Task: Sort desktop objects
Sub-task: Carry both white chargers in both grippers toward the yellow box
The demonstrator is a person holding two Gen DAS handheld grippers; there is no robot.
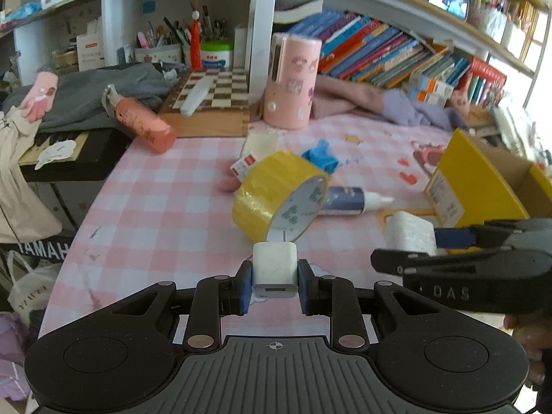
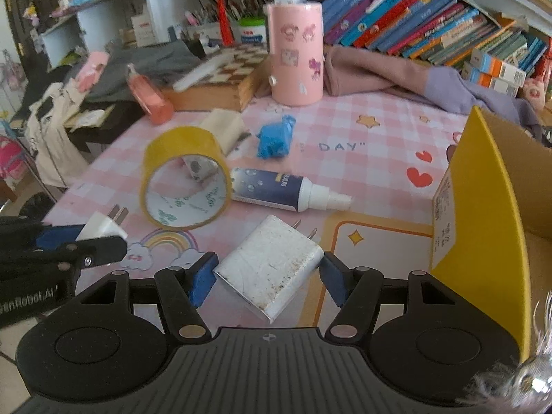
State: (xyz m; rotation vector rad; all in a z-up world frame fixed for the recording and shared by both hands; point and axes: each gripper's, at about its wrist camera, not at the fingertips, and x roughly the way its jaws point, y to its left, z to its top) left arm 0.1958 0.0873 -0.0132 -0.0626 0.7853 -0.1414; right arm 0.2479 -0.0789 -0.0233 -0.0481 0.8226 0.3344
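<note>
My left gripper [image 1: 275, 288] is shut on a small white charger plug [image 1: 275, 270], held above the pink checked tablecloth [image 1: 165, 200]; it also shows in the right wrist view [image 2: 103, 229]. My right gripper [image 2: 267, 281] is shut on a larger white charger [image 2: 272, 267], seen in the left wrist view [image 1: 410, 233] too. A yellow tape roll [image 1: 276, 195] stands on edge just ahead. A dark blue tube with white nozzle [image 2: 276, 189] lies beside it. A yellow cardboard box [image 2: 483, 214] stands open at the right.
A blue crumpled object [image 2: 276, 136], a pink cylinder holder [image 2: 296, 51], a pink bottle [image 1: 145, 120] lying down, a chessboard box [image 1: 214, 103] and clothes [image 2: 396, 76] crowd the back. Book shelves [image 1: 379, 48] stand behind. The table's left edge drops off.
</note>
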